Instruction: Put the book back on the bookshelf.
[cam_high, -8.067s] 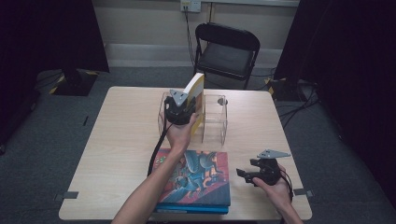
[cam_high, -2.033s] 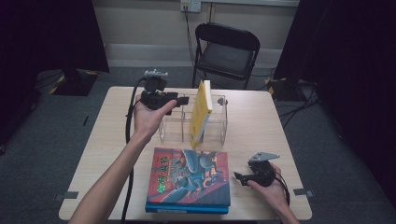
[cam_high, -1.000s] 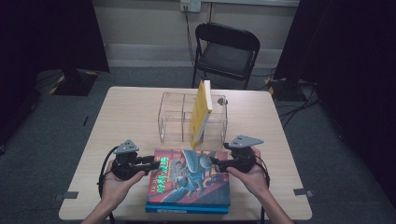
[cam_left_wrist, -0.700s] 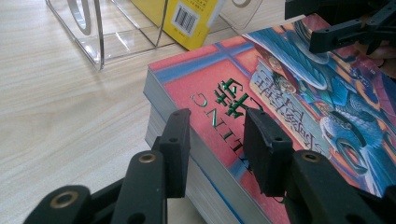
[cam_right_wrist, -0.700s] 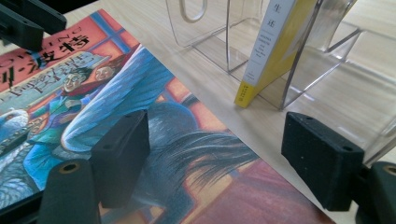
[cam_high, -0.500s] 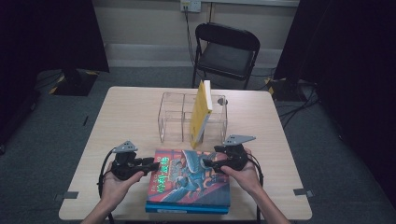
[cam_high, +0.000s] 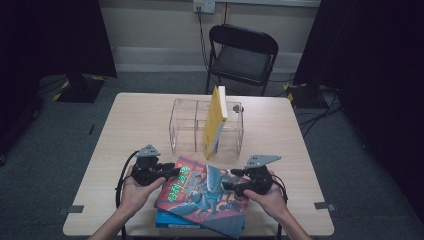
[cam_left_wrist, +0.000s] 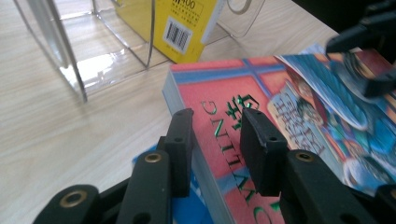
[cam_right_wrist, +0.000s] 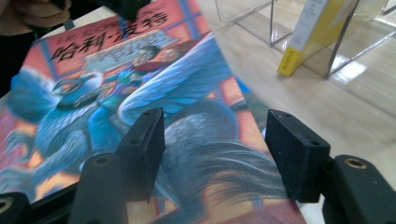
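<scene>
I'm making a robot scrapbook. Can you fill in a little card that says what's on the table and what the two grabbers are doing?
Table: light wood table
Top book: red and blue picture book, tilted, lying on a blue book
Left gripper: jaws closed on the picture book's edge
Right gripper: jaws just been closing, astride the picture book's other edge, pads not yet pressing
Behind: clear rack with a yellow book standing in it

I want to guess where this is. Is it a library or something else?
Probably a recording studio or lab, not a library. Black curtains hang around one lone wooden table, cables trail over the grey carpet, and an empty folding chair stands behind.
</scene>
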